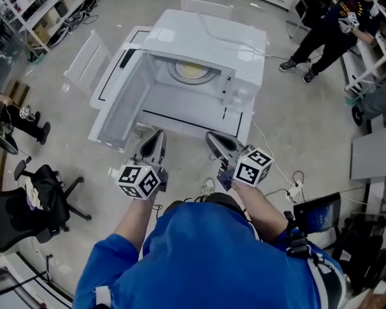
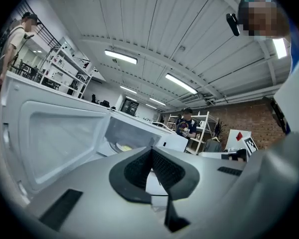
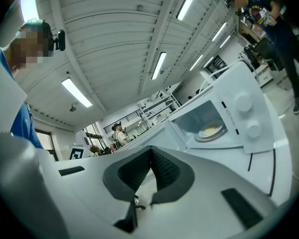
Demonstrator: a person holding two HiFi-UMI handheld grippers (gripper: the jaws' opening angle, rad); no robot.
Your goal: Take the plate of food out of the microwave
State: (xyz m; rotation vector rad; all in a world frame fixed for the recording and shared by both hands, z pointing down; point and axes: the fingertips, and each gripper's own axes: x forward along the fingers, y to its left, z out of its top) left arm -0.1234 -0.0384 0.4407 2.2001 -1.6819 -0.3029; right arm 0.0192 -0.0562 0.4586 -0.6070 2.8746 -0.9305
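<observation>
We hold both grippers near us, short of the open microwave (image 1: 209,44). The left gripper (image 1: 156,137) and the right gripper (image 1: 213,139) are each clenched on nothing. The plate (image 1: 192,71) sits inside, its far half hidden under the microwave's top. The food is only a pale yellow blur. Print by the knobs (image 3: 244,102) is too small to read.

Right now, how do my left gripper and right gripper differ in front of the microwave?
The left gripper points nearly straight at the microwave; the right gripper slants inward. The left gripper sits toward the open door, the right gripper toward the control panel. Both are shut, empty and short of the microwave.
</observation>
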